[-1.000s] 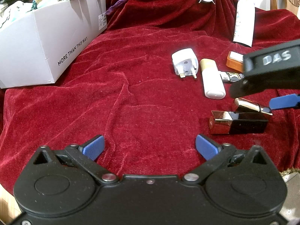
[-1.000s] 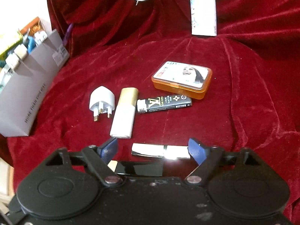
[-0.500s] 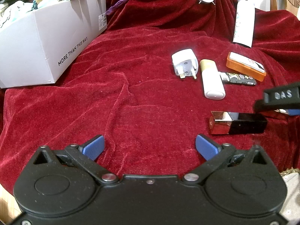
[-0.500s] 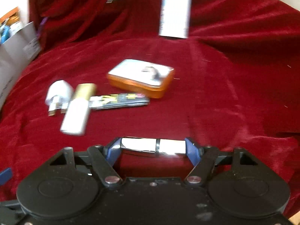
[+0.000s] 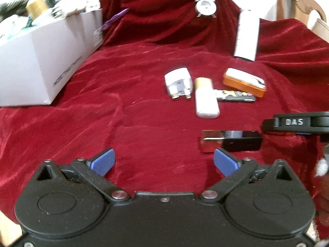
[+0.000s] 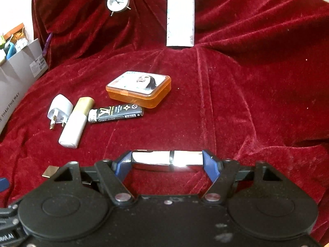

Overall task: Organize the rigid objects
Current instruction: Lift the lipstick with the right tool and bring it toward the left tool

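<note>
Between the blue pads of the right gripper (image 6: 167, 161) a shiny silver tube (image 6: 166, 158) is pinched end to end; its jaws are pressed on the two ends of the tube, low over the red cloth (image 6: 236, 103); whether the tube is lifted off the cloth cannot be told. The left gripper (image 5: 164, 161) is held over a bare patch of cloth; its jaws are spread wide and nothing is between them.

Only a small part of the job seems done; one thing is gripped, and none of the loose things looks put away yet. On the cloth a white plug (image 5: 178, 82), a white and gold tube (image 5: 205, 97), a black lighter (image 6: 116, 113) and an orange case (image 6: 138, 88) are left in a loose bunch, some of them touching; a black and gold box (image 5: 230, 141) is left alone, just beside the right gripper. At the back a small white clock (image 6: 117, 1) and a tall white bottle (image 6: 180, 18) are seen against the cloth.

A white box (image 5: 41, 61) is seen at the far left, already filled with many things; it is judged to be the place where the things go, but this cannot be known for sure; if so, the silver tube is to be carried there, and the other pieces are to be picked up one by one.
</note>
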{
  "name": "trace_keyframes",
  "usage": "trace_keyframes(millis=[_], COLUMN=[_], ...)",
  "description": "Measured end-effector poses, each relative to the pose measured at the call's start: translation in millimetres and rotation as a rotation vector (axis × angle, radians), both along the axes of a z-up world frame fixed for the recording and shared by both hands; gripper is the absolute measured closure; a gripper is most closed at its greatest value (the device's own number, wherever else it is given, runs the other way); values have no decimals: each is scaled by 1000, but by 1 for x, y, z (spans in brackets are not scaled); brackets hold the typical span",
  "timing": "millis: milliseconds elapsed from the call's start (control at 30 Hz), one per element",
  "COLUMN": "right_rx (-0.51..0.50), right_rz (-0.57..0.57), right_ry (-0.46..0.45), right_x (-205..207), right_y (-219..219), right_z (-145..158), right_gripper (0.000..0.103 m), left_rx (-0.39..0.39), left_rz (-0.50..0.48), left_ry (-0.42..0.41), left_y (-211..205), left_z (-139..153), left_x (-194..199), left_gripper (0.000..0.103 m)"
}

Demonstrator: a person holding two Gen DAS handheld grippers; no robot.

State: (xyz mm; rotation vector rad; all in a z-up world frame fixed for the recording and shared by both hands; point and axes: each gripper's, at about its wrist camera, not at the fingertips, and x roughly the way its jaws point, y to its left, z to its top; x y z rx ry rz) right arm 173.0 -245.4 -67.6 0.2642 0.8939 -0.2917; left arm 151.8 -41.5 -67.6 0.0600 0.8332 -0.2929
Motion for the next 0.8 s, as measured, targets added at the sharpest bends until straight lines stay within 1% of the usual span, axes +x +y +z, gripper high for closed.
trace_keyframes(millis=[233, 433, 533, 700, 800], right_rx=[61, 67, 66, 66, 63], right_rz=[-6, -6, -4, -2, -2], right_ry=[-17, -20, -21, -22, -22], right_x=[-5, -6, -6, -6, -6], right_y=[-9, -9, -9, -9, -9], right_z=[2, 2, 1, 1, 1], right_gripper=[31, 31, 31, 31, 31], left_rx=[26, 78, 88, 51, 53], left_rz=[-87, -125, -116, -76, -63], left_ry=[-32, -39, -22, 24, 38], left_y=[-32, -60, -68, -70, -72], left_z=[7, 4, 0, -4, -5], left_x=[-4, -1, 4, 14, 18], left_gripper=[4, 4, 4, 4, 4])
